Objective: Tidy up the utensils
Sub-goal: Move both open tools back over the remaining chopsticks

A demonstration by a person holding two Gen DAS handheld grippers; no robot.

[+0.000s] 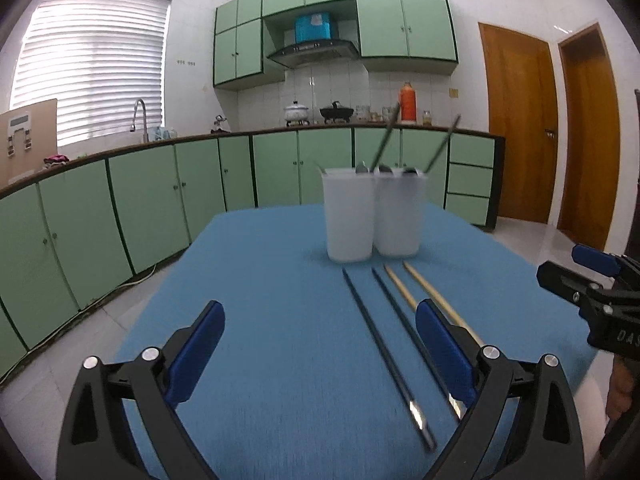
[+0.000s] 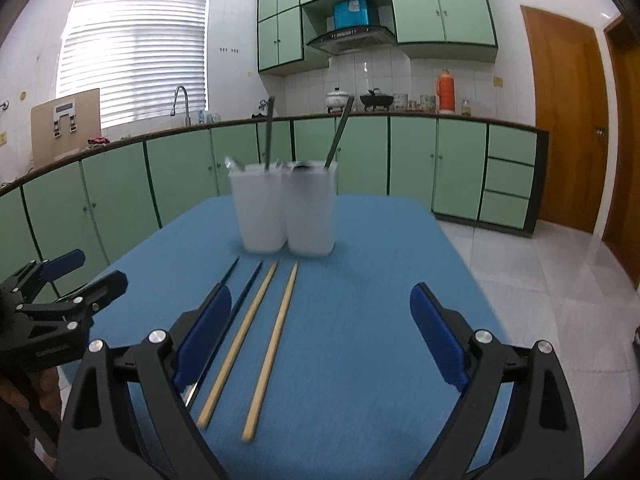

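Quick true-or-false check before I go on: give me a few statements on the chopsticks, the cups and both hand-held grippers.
1. Four chopsticks lie on the blue table: two dark chopsticks and two wooden chopsticks. True.
2. The right hand-held gripper is shut on a wooden chopstick. False: its jaws stand open, holding nothing.
3. Two white cups stand side by side beyond the chopsticks. True.
4. The cups are empty. False: utensils stick out of them.
5. The left hand-held gripper holds a cup. False: it is open, holding nothing.

Two wooden chopsticks (image 2: 256, 344) and two dark chopsticks (image 2: 236, 300) lying mid-table (image 2: 360, 280), near two white cups (image 2: 286, 210) toward far edge; right gripper (image 2: 320, 336) wide, empty.
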